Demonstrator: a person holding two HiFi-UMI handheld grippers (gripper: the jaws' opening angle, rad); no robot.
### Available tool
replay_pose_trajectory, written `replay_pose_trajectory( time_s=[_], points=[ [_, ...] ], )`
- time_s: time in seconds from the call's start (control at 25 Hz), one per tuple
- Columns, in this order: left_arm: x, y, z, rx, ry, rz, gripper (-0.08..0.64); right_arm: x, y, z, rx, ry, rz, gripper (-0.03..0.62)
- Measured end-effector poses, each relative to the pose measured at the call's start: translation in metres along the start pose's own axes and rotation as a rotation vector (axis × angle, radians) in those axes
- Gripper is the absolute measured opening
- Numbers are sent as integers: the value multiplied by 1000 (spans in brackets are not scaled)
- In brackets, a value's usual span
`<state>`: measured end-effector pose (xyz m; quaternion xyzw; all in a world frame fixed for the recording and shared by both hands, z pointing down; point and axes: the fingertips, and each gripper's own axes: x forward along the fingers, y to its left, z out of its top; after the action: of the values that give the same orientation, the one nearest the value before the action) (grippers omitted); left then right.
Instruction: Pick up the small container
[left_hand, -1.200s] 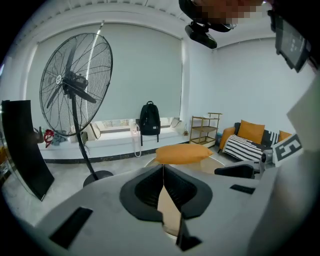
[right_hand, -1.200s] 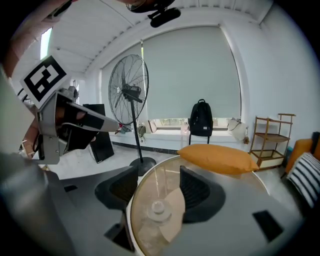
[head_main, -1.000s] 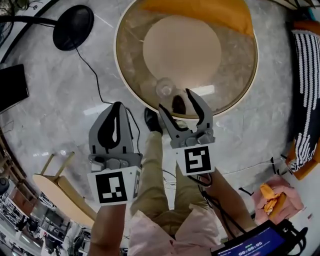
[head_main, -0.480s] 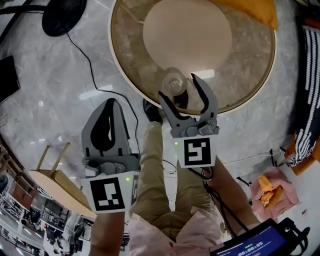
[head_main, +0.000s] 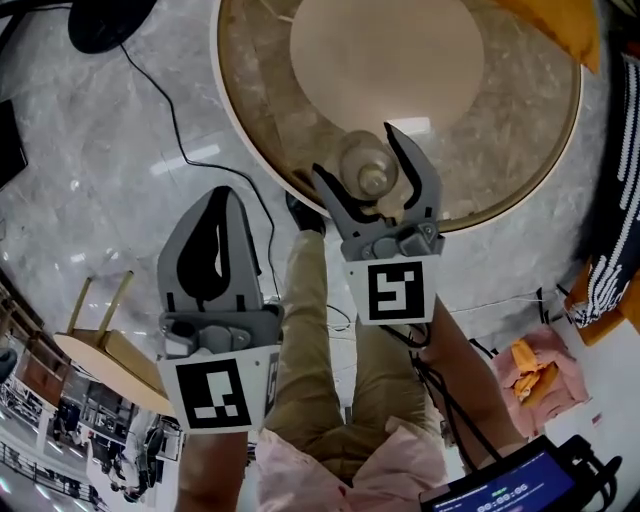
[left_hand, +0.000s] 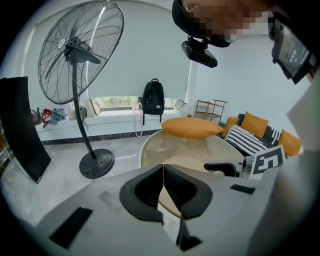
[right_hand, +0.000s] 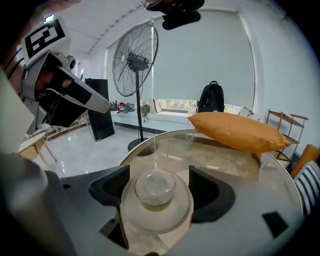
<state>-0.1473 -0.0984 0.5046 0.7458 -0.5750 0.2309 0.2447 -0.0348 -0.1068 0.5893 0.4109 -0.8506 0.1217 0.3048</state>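
Note:
The small container (head_main: 365, 170) is a clear round jar with a knobbed lid, standing near the near edge of the round glass table (head_main: 500, 150). My right gripper (head_main: 354, 150) is open with one jaw on each side of the jar. In the right gripper view the small container (right_hand: 156, 196) fills most of the gap between the jaws of the right gripper (right_hand: 160, 189), and I cannot tell if the pads touch it. My left gripper (head_main: 228, 197) is shut and empty, held over the floor left of the table. In the left gripper view the left gripper (left_hand: 163, 169) has its pads pressed together.
An orange cushion (right_hand: 235, 131) lies on the far side of the table. A standing fan (left_hand: 80, 55) has its base (head_main: 100, 22) on the marble floor, with a cable (head_main: 175, 120) running from it. A wooden stool (head_main: 105, 350) is at my left, a tablet (head_main: 510, 485) at lower right.
My right gripper has moved forward over the table edge, so the jar now sits between its jaws. The left gripper has stayed shut in about the same place.

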Motion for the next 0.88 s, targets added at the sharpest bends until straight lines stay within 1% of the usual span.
replay_pose_trajectory(
  time_s=[0.24, 0.48, 0.56, 0.88],
  points=[
    [7, 4, -6, -18, 19, -6, 12, 13, 4, -9, -19, 28, 15, 370],
    [7, 8, -8, -32, 27, -10, 12, 19, 8, -7, -48, 23, 5, 347],
    [7, 7, -6, -25, 24, -10, 12, 18, 6, -8, -56, 24, 4, 345],
    [3, 9, -1, -50, 19, -2, 12, 21, 4, -5, -42, 23, 14, 342]
  ],
)
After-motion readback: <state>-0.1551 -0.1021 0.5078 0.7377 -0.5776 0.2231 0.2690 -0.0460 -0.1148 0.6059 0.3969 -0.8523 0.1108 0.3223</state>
